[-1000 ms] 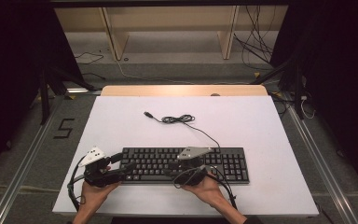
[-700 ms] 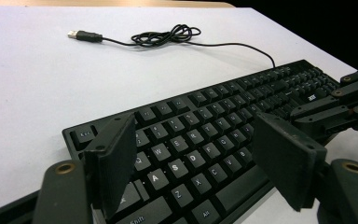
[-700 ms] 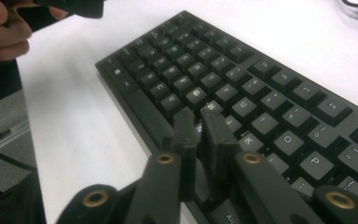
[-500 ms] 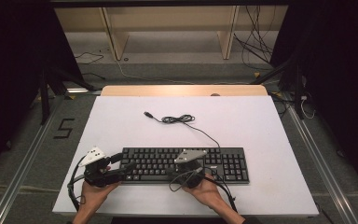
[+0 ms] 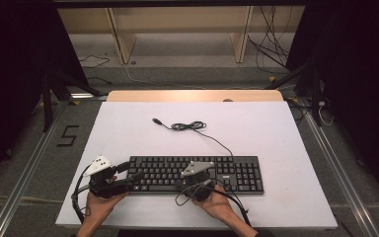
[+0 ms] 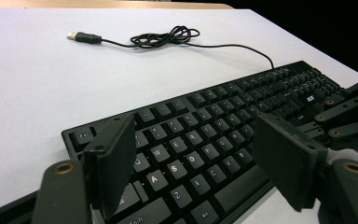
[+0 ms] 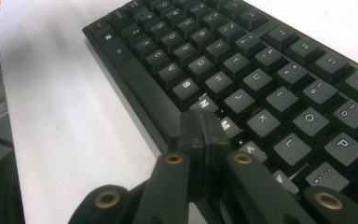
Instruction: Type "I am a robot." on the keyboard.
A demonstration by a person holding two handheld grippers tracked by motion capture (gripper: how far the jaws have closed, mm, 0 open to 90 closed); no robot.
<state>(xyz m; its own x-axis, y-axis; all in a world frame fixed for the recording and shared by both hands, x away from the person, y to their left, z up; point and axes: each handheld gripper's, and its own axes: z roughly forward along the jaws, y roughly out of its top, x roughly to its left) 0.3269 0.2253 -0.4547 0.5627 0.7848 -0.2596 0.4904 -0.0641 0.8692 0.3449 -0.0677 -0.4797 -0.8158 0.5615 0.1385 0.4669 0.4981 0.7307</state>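
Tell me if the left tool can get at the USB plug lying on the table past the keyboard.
Probably yes. The left tool is open over the keyboard, and the USB plug lies on bare white table beyond it, with nothing between but keys to pass over.

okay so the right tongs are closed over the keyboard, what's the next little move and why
Probably press the shut right tongs straight down onto a key. They sit pinched together like one fingertip just over the keyboard, near the N and M keys. The left tongs hang open over the left keys, gripping nothing.
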